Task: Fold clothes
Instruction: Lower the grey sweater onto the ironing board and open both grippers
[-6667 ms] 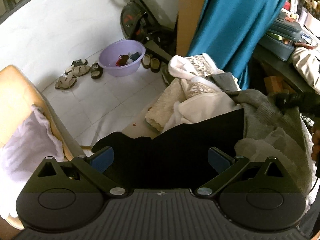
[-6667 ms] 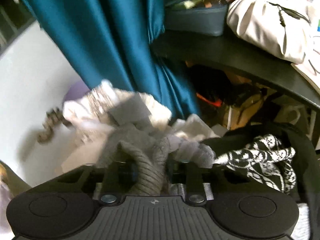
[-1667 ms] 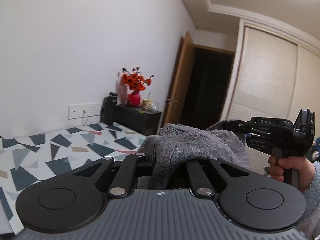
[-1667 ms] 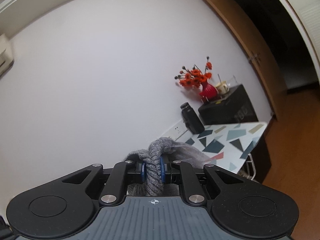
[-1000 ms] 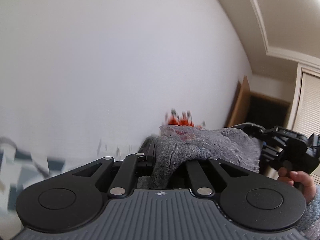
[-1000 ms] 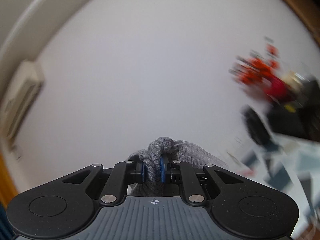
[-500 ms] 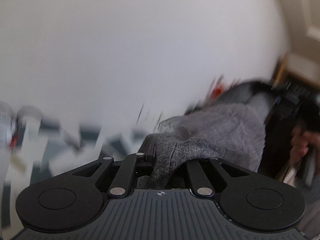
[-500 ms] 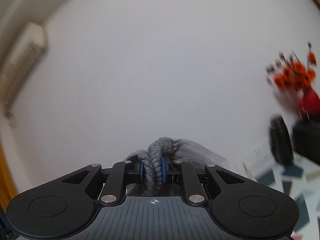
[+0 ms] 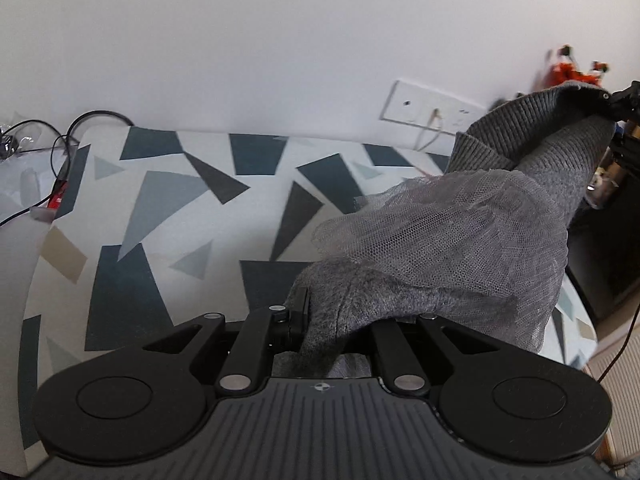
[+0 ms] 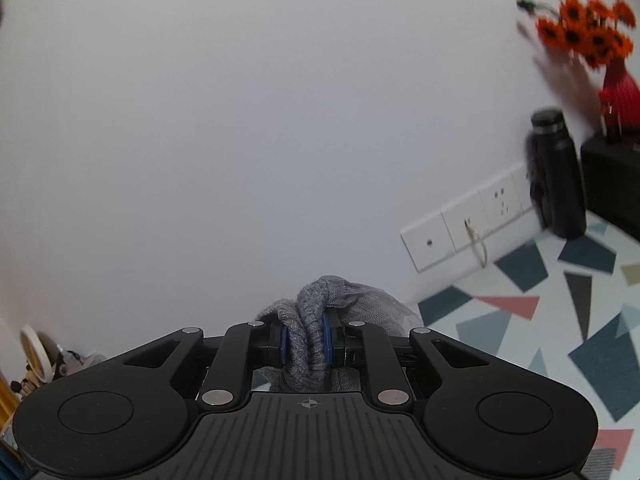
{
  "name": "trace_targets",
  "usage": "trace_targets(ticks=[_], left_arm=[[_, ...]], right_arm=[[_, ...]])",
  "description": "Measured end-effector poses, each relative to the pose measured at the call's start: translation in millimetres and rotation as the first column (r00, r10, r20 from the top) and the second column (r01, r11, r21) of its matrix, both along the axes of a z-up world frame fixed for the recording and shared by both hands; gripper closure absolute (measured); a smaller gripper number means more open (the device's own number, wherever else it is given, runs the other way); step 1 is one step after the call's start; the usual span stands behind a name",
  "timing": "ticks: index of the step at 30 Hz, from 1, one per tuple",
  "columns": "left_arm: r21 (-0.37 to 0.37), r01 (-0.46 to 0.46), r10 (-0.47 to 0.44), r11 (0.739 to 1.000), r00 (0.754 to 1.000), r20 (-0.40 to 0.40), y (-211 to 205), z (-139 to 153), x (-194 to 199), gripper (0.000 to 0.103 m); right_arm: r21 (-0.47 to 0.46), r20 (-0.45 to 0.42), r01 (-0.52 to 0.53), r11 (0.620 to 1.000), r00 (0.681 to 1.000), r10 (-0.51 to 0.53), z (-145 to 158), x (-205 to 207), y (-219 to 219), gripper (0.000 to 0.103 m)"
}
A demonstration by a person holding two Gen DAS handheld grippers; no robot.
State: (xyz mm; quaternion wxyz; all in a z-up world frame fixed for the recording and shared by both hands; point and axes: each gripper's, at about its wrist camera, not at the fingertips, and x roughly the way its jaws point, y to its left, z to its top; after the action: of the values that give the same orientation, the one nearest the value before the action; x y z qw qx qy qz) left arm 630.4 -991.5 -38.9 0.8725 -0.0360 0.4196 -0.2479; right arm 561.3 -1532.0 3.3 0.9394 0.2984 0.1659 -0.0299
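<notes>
A grey knitted garment [image 9: 472,248] with a grey mesh layer hangs stretched between both grippers, above a table [image 9: 168,208] covered with a cloth of grey and dark triangles. My left gripper [image 9: 324,320] is shut on one bunched edge of the knit. The far end of the garment rises to the upper right, where the other gripper's black frame [image 9: 624,100] peeks in. In the right wrist view my right gripper [image 10: 305,342] is shut on a thick fold of the same grey knit [image 10: 308,332], its blue pads pressed on both sides.
A white socket panel [image 9: 432,108] with a plugged cable sits on the wall behind the table. Black cables [image 9: 60,140] lie at the table's left end. A black bottle [image 10: 558,174], a dark cabinet [image 10: 612,172] and a red vase with orange flowers [image 10: 616,96] stand at the right.
Both grippers came down and swung toward the patterned table, still gripping the grey garment. The left view tipped from bare wall down onto the tabletop.
</notes>
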Motion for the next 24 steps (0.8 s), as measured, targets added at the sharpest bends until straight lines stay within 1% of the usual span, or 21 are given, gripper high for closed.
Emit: trace_targets(ticks=[2, 8, 13, 16, 22, 23, 24], left_arm=[[0.019, -0.024, 0.024, 1.000, 1.000, -0.003, -7, -1, 9, 0.091], [0.075, -0.094, 0.094, 0.993, 0.996, 0.004, -29, -8, 43, 0.091], [0.122, -0.150, 0.149, 0.981, 0.989, 0.012, -49, -16, 73, 0.091], [0.145, -0.171, 0.175, 0.975, 0.984, -0.015, -58, -22, 84, 0.090], [0.183, -0.192, 0.202, 0.964, 0.979, -0.036, -68, -31, 92, 0.089], [0.190, -0.193, 0.204, 0.962, 0.978, -0.040, -69, -32, 93, 0.089], [0.199, -0.193, 0.206, 0.961, 0.978, -0.044, -70, -33, 94, 0.088]], right_arm=[[0.012, -0.015, -0.010, 1.000, 1.000, 0.010, -8, 18, -10, 0.089], [0.047, -0.050, -0.032, 0.998, 0.998, 0.035, -35, 80, -48, 0.089], [-0.029, -0.084, -0.038, 0.999, 0.996, 0.036, -61, 123, -59, 0.088], [-0.003, -0.115, -0.041, 0.999, 0.993, 0.040, -83, 145, -68, 0.088], [-0.041, -0.159, -0.037, 0.999, 0.987, 0.030, -115, 166, -73, 0.080], [-0.042, -0.168, -0.038, 0.998, 0.985, 0.030, -119, 167, -73, 0.077], [-0.042, -0.181, -0.037, 0.998, 0.983, 0.029, -124, 168, -74, 0.073]])
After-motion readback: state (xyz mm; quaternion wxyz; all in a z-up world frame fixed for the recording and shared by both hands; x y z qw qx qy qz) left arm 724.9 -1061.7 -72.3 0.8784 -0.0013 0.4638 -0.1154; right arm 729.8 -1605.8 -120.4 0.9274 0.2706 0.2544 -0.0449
